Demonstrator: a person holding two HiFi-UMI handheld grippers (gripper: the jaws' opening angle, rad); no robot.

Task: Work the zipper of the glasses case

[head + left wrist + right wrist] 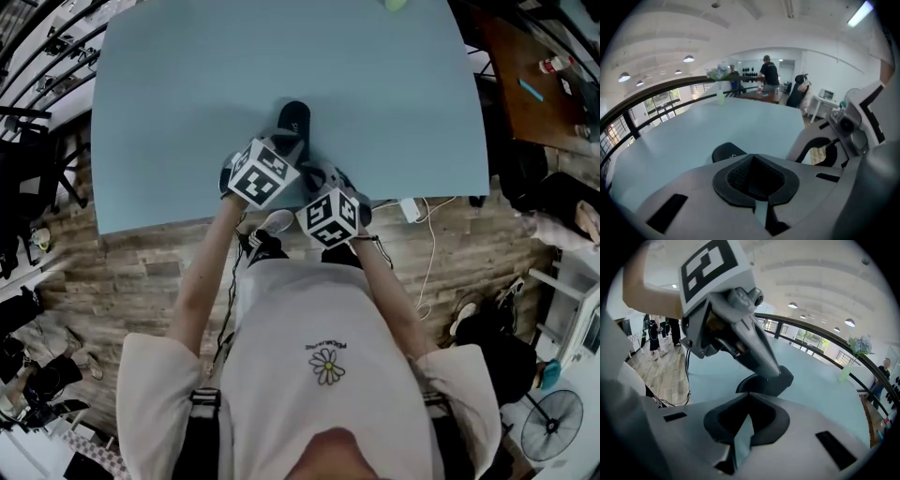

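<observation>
Black oval glasses case (293,117), lying flat on pale blue table (187,112), near its front edge

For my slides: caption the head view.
The left gripper and right gripper near a black glasses case on a blue table.

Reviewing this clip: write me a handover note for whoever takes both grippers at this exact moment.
Left gripper: jaws together, tip down at the black glasses case; whether it pinches the zipper pull cannot be made out.
Right gripper: shut, empty, just short of the case.
The case lies on the blue table, on the person's side.
Done: nothing visible; the zipper's state is unclear.
Left: work the zipper.
</observation>
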